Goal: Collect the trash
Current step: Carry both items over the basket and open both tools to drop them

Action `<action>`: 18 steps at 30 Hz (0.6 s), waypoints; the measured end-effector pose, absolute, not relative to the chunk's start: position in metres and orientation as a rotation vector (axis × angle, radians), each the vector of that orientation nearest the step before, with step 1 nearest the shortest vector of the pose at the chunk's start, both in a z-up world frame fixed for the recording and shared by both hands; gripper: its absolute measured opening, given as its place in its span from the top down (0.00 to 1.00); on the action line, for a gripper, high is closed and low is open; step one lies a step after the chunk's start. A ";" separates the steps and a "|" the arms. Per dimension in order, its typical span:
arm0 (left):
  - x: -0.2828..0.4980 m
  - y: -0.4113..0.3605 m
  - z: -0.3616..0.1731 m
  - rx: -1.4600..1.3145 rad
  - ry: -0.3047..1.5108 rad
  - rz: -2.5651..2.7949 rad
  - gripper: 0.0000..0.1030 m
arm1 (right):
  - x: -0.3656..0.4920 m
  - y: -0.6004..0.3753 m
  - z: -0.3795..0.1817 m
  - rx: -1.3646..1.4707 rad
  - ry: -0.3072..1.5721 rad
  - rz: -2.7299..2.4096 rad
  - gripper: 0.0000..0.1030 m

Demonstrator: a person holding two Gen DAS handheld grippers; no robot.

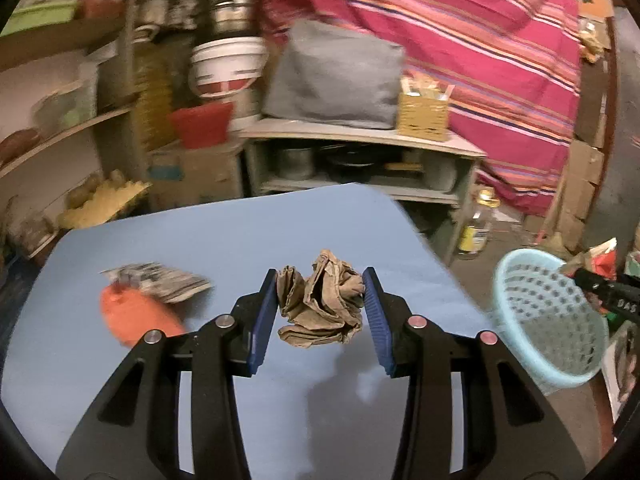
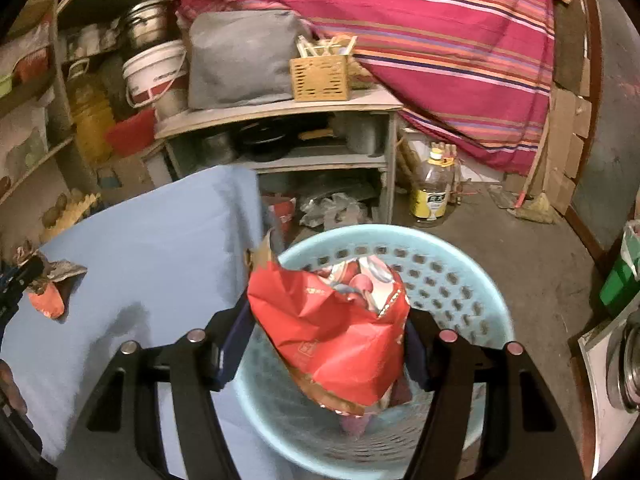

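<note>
My left gripper (image 1: 320, 296) is shut on a crumpled brown paper wad (image 1: 320, 304), held above the blue table (image 1: 224, 232). An orange wrapper (image 1: 136, 316) and a crumpled newspaper piece (image 1: 160, 280) lie on the table to its left. My right gripper (image 2: 328, 328) is shut on a red snack packet (image 2: 332, 332), held over the mouth of the light blue perforated basket (image 2: 452, 280). In the left wrist view the basket (image 1: 552, 320) sits off the table's right edge, with the right gripper and its packet (image 1: 600, 260) above its rim.
A low grey shelf unit (image 2: 280, 112) with pots stands behind the table, with a wicker box (image 2: 320, 76) and a grey bag (image 2: 240, 64) on top. A clear bottle (image 2: 430, 192) stands on the floor. A striped red cloth (image 2: 440, 40) hangs behind.
</note>
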State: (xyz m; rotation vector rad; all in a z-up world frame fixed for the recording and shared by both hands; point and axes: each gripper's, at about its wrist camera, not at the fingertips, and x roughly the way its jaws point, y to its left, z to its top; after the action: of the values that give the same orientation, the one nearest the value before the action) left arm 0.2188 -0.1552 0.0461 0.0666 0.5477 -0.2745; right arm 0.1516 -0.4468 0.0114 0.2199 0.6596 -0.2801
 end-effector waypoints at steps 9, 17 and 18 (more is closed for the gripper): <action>0.204 -0.274 0.039 0.102 0.556 -0.450 0.60 | 0.138 -0.504 -0.003 0.269 0.661 -0.336 0.38; 0.201 -0.337 0.018 0.117 0.605 -0.549 0.59 | 0.125 -0.538 -0.013 0.320 0.662 -0.396 0.38; 0.202 -0.341 0.017 0.118 0.608 -0.553 0.59 | 0.124 -0.539 -0.014 0.326 0.663 -0.399 0.38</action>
State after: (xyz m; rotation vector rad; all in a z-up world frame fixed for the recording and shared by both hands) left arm 0.2020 -0.3413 0.0169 0.1175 0.6078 -0.5533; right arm 0.1239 -0.5395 -0.0145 0.3255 0.6625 -0.3986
